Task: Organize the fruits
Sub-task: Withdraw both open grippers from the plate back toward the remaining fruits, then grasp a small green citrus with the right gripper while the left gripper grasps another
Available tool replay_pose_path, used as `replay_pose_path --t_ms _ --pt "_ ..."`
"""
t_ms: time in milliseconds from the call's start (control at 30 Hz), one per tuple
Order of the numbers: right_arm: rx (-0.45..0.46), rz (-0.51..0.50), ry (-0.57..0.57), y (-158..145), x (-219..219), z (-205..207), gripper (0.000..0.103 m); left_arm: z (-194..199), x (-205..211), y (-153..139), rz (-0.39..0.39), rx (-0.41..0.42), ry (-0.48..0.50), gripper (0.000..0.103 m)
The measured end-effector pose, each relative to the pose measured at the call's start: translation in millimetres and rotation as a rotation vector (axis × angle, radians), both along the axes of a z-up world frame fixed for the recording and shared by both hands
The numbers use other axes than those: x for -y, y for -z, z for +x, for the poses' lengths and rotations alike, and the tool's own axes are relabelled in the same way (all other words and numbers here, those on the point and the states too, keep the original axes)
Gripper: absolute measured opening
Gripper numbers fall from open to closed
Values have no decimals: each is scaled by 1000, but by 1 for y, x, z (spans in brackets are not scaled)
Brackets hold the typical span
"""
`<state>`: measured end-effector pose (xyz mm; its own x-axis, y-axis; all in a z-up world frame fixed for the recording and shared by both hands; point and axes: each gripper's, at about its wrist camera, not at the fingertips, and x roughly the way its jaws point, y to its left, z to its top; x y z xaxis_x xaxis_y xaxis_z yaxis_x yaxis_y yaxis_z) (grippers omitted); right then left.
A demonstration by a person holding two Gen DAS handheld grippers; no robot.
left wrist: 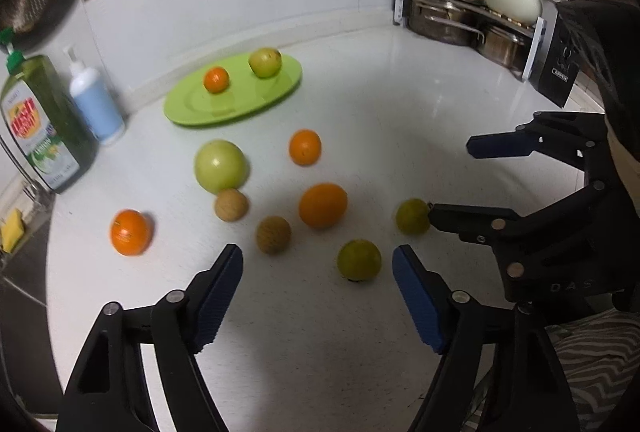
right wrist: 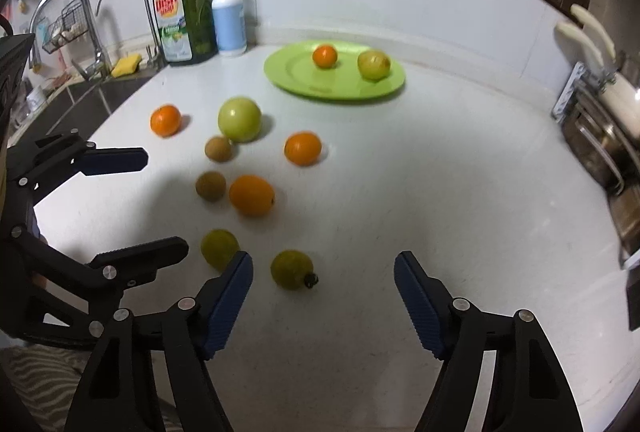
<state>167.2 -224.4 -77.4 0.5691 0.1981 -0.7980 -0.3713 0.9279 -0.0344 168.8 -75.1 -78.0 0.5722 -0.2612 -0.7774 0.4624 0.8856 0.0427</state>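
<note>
A green plate at the back of the white counter holds a small orange and a yellow-green fruit. Loose on the counter lie a green apple, several oranges, two brown round fruits and two dark green citrus. My left gripper is open and empty above the near fruits. My right gripper is open and empty, one finger close by a green citrus.
A green dish soap bottle and a blue pump bottle stand at the counter's left back. A sink with taps lies left. A rack of pots and pans stands at the right.
</note>
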Motion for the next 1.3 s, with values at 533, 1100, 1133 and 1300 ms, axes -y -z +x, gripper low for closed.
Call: replay_pose_path --t_ms 533,1100,1133,1300 --pt "-95 25 -75 28 0 12 55 17 10 28 -46 -109 12 52" --pt "-142 54 -115 39 -6 21 32 23 18 37 -68 -149 10 30" --pt "-140 54 -115 39 -6 21 30 23 18 37 -68 -147 8 30" --pt "-138 57 -112 38 -5 20 30 22 18 37 -72 -146 -1 30"
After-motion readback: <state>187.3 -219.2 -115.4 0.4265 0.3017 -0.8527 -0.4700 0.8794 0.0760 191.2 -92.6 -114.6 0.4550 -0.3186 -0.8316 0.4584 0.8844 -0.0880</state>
